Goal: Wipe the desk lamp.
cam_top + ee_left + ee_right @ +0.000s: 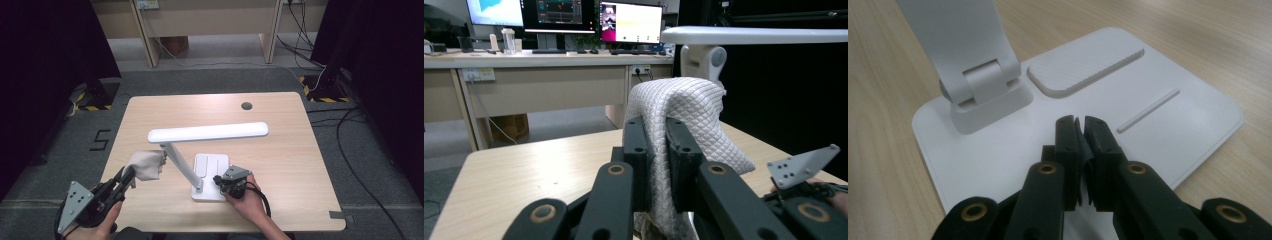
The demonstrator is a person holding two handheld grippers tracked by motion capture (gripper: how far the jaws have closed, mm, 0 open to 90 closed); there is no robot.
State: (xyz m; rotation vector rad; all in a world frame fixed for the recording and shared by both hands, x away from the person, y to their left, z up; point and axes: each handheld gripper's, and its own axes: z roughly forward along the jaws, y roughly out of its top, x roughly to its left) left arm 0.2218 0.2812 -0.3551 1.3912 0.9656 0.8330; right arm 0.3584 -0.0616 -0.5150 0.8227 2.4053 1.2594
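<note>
A white desk lamp (207,132) stands on the table, its flat base (220,192) near the front edge and its long head held level above. My left gripper (131,174) is shut on a pale quilted cloth (146,165), which hangs beside the lamp's neck joint (704,60). The cloth (679,110) drapes over both jaws in the left gripper view. My right gripper (218,179) rests shut on the lamp base (1168,130), jaws pressed together with nothing between them, just in front of the arm's hinge (983,87).
The wooden table (280,150) has a round cable hole (246,105) at the back. Beyond it are desks (539,75) with monitors (630,22), black curtains at both sides and cables on the floor (320,85).
</note>
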